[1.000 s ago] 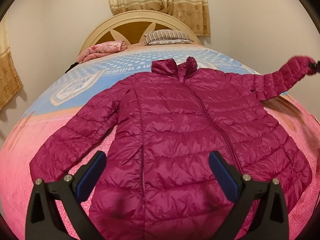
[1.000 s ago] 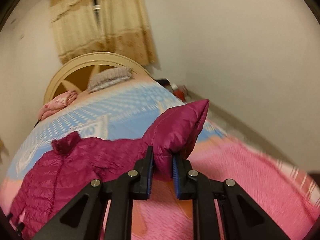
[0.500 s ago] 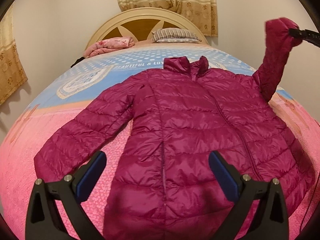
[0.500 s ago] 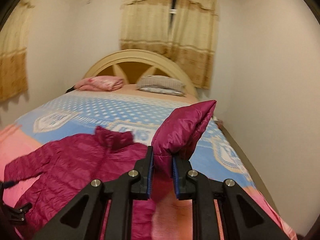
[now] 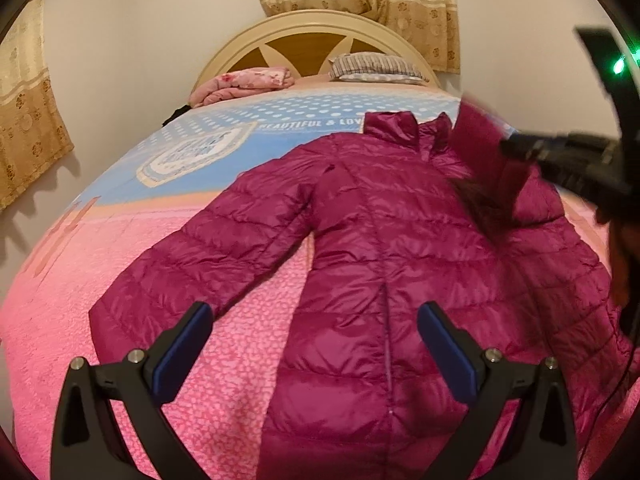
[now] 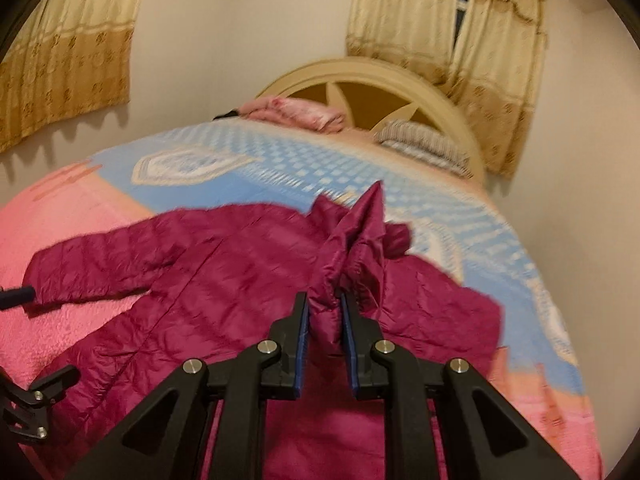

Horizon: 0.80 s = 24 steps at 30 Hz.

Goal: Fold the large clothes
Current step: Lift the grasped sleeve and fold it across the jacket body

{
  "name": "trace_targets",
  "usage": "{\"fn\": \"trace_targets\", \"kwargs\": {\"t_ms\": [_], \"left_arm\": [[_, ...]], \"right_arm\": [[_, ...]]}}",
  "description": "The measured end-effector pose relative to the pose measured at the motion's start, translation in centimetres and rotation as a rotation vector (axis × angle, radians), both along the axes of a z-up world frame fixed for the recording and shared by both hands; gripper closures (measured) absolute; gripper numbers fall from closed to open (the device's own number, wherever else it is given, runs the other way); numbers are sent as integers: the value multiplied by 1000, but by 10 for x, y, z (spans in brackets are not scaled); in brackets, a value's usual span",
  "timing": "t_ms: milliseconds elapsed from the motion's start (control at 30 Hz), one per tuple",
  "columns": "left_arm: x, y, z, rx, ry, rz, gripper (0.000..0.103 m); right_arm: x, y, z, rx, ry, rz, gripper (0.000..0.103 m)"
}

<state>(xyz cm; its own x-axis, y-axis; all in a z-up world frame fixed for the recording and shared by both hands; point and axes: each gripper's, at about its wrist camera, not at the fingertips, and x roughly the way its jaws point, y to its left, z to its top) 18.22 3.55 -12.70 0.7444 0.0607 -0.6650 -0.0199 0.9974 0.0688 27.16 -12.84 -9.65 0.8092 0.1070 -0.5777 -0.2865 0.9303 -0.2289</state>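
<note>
Jacket [image 5: 384,248], magenta quilted puffer, lay flat on the bed [image 5: 120,280], front up w/ zip running down the middle, collar twd the headboard [image 5: 312,40]. Far left: its one sleeve [image 5: 200,256] was stretched out over the pink blanket, cuff just beyond the left gripper [image 5: 316,344], whose jaws stood wide apart w/ nothing btwn them, hovering over the hem area. Center: coat body covered pink and blue bedding. Right: the other sleeve [image 6: 352,256] was lifted and doubled over the chest, its cuff pinched tight btwn the blue pads of the right gripper [image 6: 323,312]. Pillow [image 5: 372,66] and folded pink blanket [image 5: 244,84] sat by headboard.
</note>
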Motion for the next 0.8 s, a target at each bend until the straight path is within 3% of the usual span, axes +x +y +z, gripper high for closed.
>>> {"fn": "trace_targets", "kwargs": {"t_ms": [200, 400, 467, 500, 533, 633, 700, 800], "left_arm": [[4, 2, -5, 22, 18, 9, 0], [13, -5, 2, 48, 5, -2, 0], [22, -12, 11, 49, -17, -17, 0], [27, -17, 18, 50, -39, -27, 0], [32, -22, 23, 51, -60, -35, 0], [49, -41, 35, 35, -101, -58, 0], [60, -57, 39, 30, -114, -98, 0], [90, -91, 37, 86, -135, -141, 0]], "right_arm": [[19, 19, -45, 51, 109, 3, 88], [28, 6, -61, 212, 192, -2, 85], [23, -10, -55, 253, 187, -7, 66], [20, -19, -52, 282, 188, -15, 40], [16, -33, -47, 330, 175, -36, 21], [12, -64, -33, 423, 161, -72, 19], [9, -77, -26, 408, 131, -116, 19], [9, -104, -24, 368, 84, -228, 19]]}}
